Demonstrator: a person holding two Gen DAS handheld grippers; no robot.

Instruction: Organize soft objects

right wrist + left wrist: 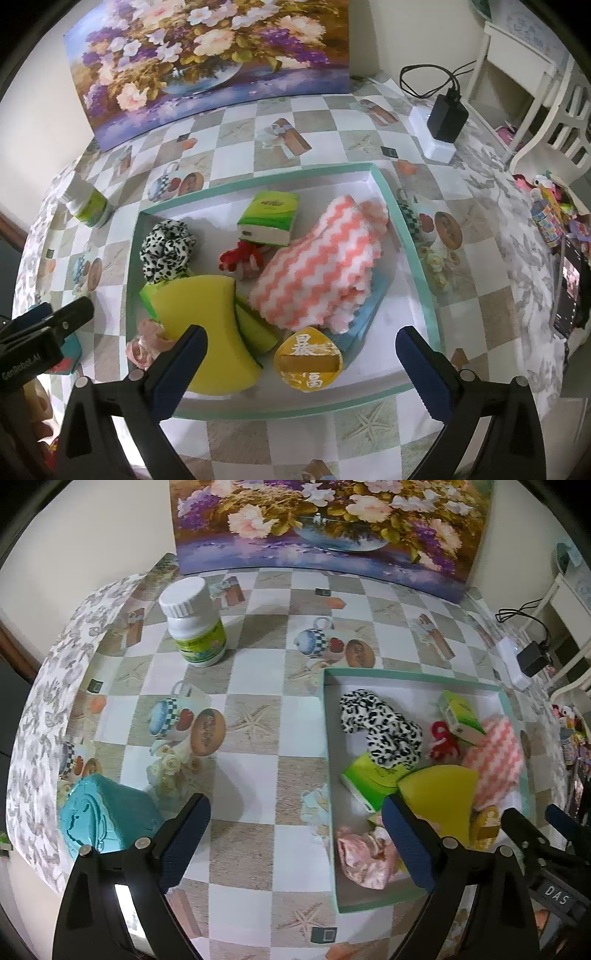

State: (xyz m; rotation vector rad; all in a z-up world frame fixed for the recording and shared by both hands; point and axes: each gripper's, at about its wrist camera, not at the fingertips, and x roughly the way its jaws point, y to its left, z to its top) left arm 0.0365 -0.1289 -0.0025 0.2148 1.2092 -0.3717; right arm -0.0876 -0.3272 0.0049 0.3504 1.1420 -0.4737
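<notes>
Both claws are hanging wide open and holding nothing — the left gripper [295,845] over the checked tablecloth [251,709], the right gripper [299,365] over the shallow mint-green cardboard box [391,199] — because the soft things, like the pink-and-white zigzag fluffy cloth [317,262] and yellow curved sponge [199,314], are sitting together inside it.
</notes>
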